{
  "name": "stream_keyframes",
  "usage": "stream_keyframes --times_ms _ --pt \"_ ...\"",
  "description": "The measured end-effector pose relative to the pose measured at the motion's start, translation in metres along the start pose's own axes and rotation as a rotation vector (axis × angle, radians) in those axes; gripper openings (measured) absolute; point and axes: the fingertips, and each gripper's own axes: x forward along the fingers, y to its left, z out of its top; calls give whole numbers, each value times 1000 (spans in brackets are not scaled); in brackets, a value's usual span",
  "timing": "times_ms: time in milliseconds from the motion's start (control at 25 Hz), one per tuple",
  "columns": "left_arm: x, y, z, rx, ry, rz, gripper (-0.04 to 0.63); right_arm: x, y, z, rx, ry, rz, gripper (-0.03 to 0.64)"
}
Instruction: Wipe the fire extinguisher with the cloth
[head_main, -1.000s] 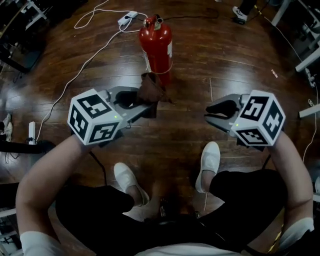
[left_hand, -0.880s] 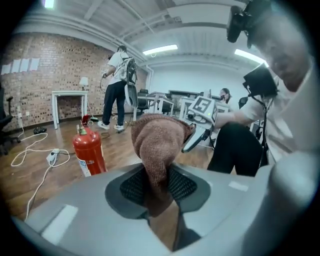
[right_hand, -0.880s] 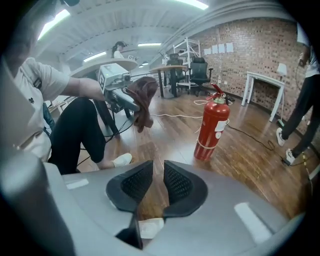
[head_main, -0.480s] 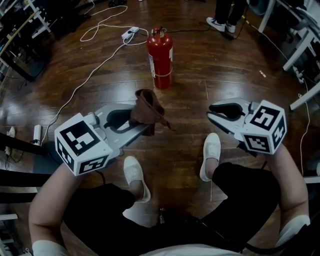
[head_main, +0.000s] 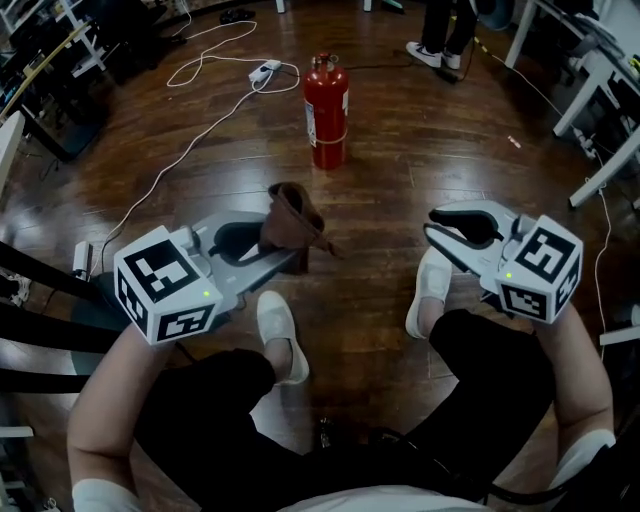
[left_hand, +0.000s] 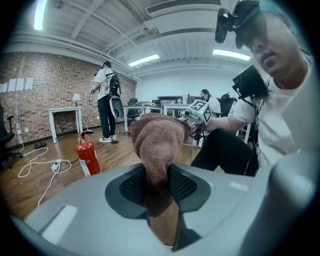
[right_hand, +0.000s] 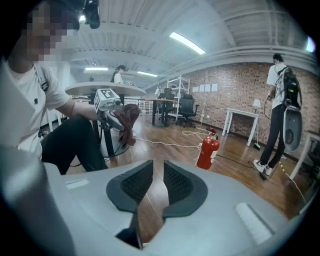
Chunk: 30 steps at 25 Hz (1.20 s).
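Observation:
The red fire extinguisher (head_main: 327, 108) stands upright on the wooden floor, well ahead of both grippers; it also shows as a small extinguisher (left_hand: 88, 156) in the left gripper view and as an extinguisher (right_hand: 208, 151) in the right gripper view. My left gripper (head_main: 288, 255) is shut on a brown cloth (head_main: 291, 218), which bunches up above the jaws as a rounded cloth (left_hand: 157, 142). The cloth is clear of the extinguisher. My right gripper (head_main: 432, 226) is held at the right, its pads (right_hand: 175, 182) almost together with nothing between them.
A white power strip (head_main: 264, 70) and its cable lie on the floor left of the extinguisher. Desk legs (head_main: 600, 130) stand at the right and dark furniture (head_main: 40, 120) at the left. Another person (left_hand: 106, 100) stands beyond. My white shoes (head_main: 281, 335) rest below the grippers.
Both grippers have drawn back from the extinguisher. The cloth, which hung close to its base, is now well apart from it and still clamped in the left gripper.

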Motion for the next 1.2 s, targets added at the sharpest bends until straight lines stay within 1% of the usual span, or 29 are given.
stream_keyframes --times_ms 160,400,560,640,720,880,1000,1200 --pt "-9 -10 -6 -6 -10 1 97 -13 22 2 -14 -14 -23 71" --pt "-20 -30 -7 8 -20 -24 97 -27 53 -11 8 -3 -32 69" --pt "-20 -40 -10 36 -3 -25 97 -35 54 -5 1 -18 -60 55" --pt "-18 -45 -14 34 2 -43 97 -31 57 -6 8 -13 -51 55" --pt "-14 -48 -14 35 7 -59 97 -23 65 -10 0 7 -22 55" --pt "-7 -55 -11 74 33 -87 97 -13 76 -8 -37 34 20 55" --pt "-5 -60 -18 74 58 -112 97 -10 79 -7 -39 38 29 54" --pt "-1 -60 -17 74 51 -124 97 -14 73 -7 -30 26 14 54"
